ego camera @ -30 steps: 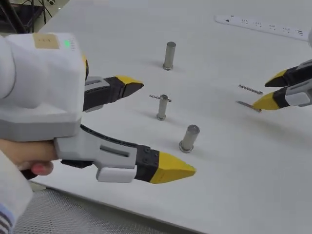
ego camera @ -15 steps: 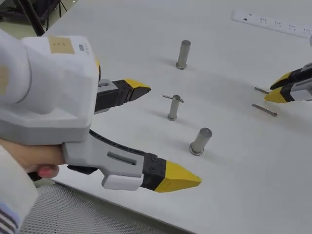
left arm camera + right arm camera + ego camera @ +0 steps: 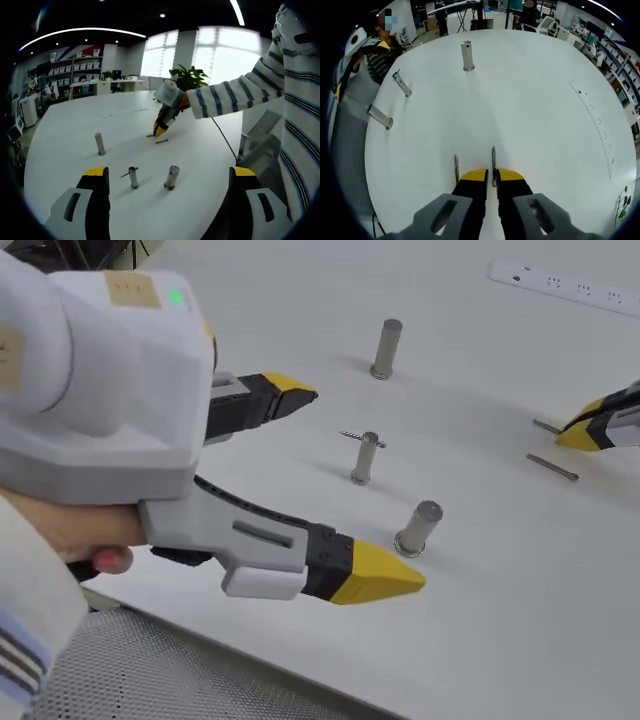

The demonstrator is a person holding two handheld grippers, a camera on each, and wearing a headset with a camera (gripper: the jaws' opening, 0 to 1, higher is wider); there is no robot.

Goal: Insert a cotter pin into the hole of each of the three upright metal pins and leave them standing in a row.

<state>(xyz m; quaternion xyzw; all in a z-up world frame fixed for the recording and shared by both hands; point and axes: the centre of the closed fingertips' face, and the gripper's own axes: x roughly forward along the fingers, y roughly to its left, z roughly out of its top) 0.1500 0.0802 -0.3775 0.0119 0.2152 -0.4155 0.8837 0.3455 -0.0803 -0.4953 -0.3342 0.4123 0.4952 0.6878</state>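
Three upright metal pins stand in a row on the white table: the far pin (image 3: 385, 348), the middle pin (image 3: 365, 458) with a cotter pin (image 3: 362, 437) through its top, and the near pin (image 3: 420, 528). My left gripper (image 3: 365, 490) hovers open in front of them, its jaws wide apart, with nothing held (image 3: 169, 172). My right gripper (image 3: 578, 433) is at the right, shut on a loose cotter pin (image 3: 493, 162) that lies on the table. A second loose cotter pin (image 3: 456, 170) lies just beside it, also seen in the head view (image 3: 552, 467).
A white power strip (image 3: 560, 285) lies at the far right of the table. The table's near edge (image 3: 250, 660) runs below the left gripper, over a grey mesh surface. A striped sleeve (image 3: 235, 92) reaches across behind the pins.
The right gripper's jaws, apart one second ago, have come together on the farther loose cotter pin. The left gripper stays open and roughly in place; the head camera has shifted.
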